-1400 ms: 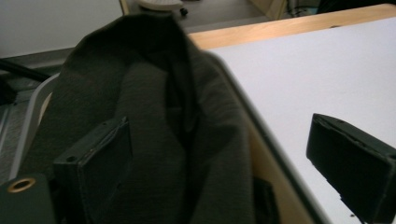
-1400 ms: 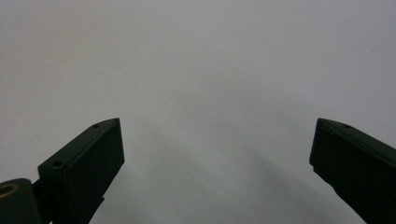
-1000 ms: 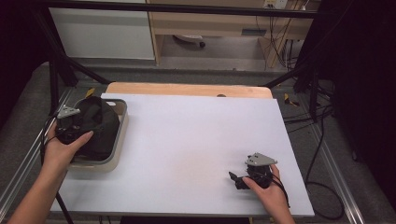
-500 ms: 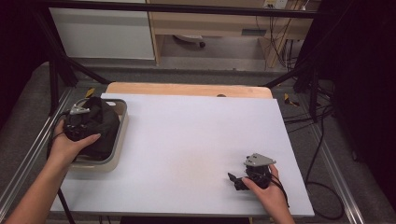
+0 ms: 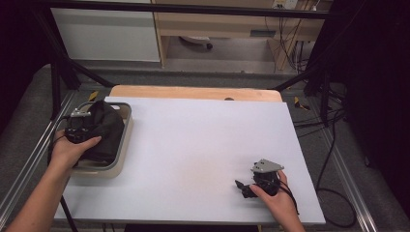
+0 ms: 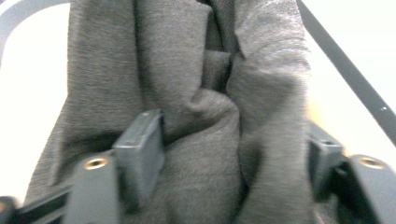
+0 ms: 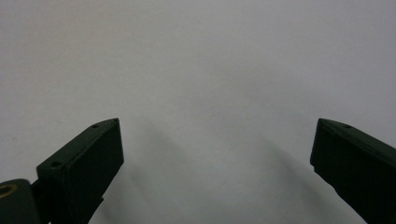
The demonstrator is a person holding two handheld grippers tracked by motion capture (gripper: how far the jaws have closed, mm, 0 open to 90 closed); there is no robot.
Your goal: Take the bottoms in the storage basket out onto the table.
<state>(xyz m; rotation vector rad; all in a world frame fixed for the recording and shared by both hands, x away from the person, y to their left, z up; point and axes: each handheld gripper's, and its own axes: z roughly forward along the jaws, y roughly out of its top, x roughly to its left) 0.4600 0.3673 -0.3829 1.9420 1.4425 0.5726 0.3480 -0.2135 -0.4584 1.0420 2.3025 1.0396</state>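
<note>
A white desk stands in a dim room, with a wooden board along its far edge and dark cables trailing on the floor to the right. At the desk's left edge sits a shallow beige tray with rounded corners. In it lies a dark grey garment, bunched into a loose heap that rises above the tray's rim; in the left gripper view its fabric shows a fine, heathered knit gathered into deep vertical folds.

The left tool is lowered onto the heap, the person's left hand wrapped around its body. Its jaws have just been closing and now stand about half apart, with a thick ridge of the fabric between them; the near pad presses into the cloth, and the cloth bulges up against the other jaw.

The right tool rests low over bare desk near the front right corner, well apart from the tray, held by the right hand. Its jaws stand wide apart with nothing between them.

The garment's kind cannot be made out from the folds. The left tool's far pad is partly covered by the cloth, and the left gripper view is blurred toward its lower edge.
</note>
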